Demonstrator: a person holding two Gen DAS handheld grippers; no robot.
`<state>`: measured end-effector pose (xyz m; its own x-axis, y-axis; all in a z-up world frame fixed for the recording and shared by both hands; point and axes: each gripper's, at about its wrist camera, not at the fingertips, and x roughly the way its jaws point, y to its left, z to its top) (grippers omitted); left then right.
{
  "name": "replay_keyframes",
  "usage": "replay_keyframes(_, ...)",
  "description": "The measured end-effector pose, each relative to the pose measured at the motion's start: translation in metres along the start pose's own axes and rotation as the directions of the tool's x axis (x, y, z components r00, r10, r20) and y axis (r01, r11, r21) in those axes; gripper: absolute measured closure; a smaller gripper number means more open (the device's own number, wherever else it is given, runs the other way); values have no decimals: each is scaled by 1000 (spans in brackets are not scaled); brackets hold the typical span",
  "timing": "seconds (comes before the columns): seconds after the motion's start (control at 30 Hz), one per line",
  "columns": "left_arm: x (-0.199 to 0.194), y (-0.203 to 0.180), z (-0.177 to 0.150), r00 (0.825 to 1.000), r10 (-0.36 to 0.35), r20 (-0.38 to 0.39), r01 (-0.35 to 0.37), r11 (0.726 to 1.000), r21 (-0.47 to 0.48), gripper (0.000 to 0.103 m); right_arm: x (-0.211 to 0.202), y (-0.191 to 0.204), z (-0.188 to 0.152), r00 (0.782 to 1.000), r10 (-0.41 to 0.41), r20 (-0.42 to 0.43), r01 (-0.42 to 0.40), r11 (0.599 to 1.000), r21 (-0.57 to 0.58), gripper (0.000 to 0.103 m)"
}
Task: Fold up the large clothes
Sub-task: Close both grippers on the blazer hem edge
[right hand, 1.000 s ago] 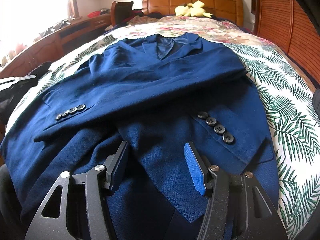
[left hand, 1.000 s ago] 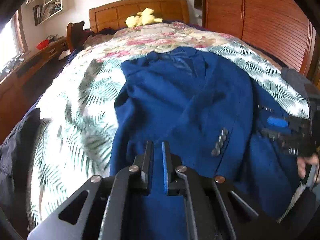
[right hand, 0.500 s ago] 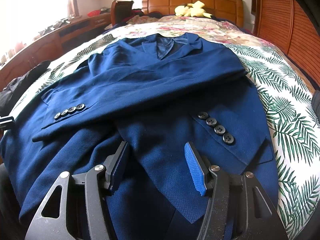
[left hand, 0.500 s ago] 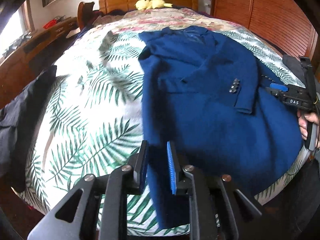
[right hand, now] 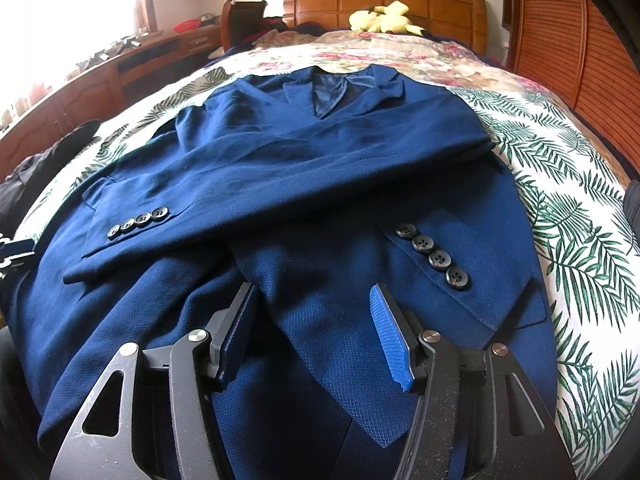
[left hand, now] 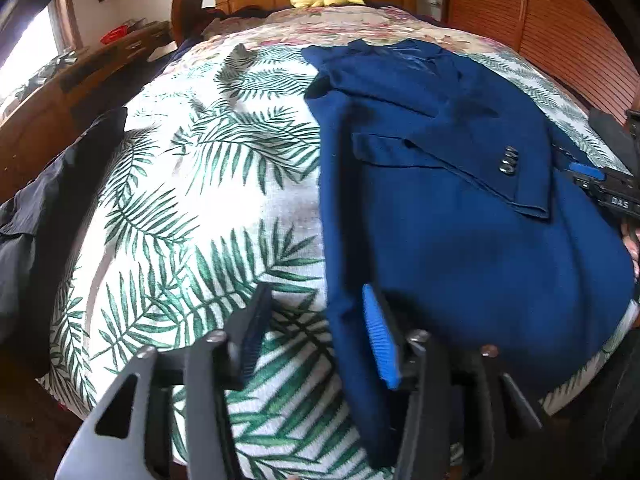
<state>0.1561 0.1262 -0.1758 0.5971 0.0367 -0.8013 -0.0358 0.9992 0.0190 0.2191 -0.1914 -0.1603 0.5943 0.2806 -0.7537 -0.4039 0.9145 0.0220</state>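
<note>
A navy blue suit jacket (right hand: 320, 184) lies face up on the bed, collar toward the headboard, both sleeves folded across its front. It also shows in the left wrist view (left hand: 440, 184). My left gripper (left hand: 316, 332) is open and empty at the jacket's lower left hem, over the bedspread edge. My right gripper (right hand: 312, 328) is open and empty just above the jacket's lower front. The right gripper's body (left hand: 608, 188) shows at the right edge of the left wrist view.
The bed has a palm-leaf bedspread (left hand: 192, 208) and a wooden headboard (right hand: 384, 0) with a yellow plush toy (right hand: 380, 16). Dark clothing (left hand: 36, 216) lies at the bed's left edge. A wooden dresser (right hand: 100, 80) stands left, wooden slatted doors (right hand: 560, 40) right.
My left gripper has let go of the jacket, opened wide, and pulled back left toward the bed's near edge. My right gripper has stayed open and still.
</note>
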Motion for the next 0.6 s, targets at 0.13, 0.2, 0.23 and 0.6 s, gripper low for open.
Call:
replay_keyframes(0.13, 6, 6, 2, 1000, -5, 4, 5, 1000, -24, 45, 2, 1, 0, 1000, -7, -3, 7, 1000, -4, 44)
replay_keyframes(0.2, 6, 5, 1, 1000, 2, 13, -2, 1000, -17, 45, 2, 1, 0, 1000, -12, -4, 11, 1000, -8, 43)
replay_keyframes(0.23, 5, 4, 0, 1000, 9, 23, -9, 1000, -7, 45, 2, 2, 0, 1000, -13, -5, 12, 1000, -9, 43)
replay_keyframes(0.6, -8, 5, -5, 998, -55, 40, 56, 998, -16, 45, -8, 6, -3, 999, -38, -8, 38, 999, -22, 43)
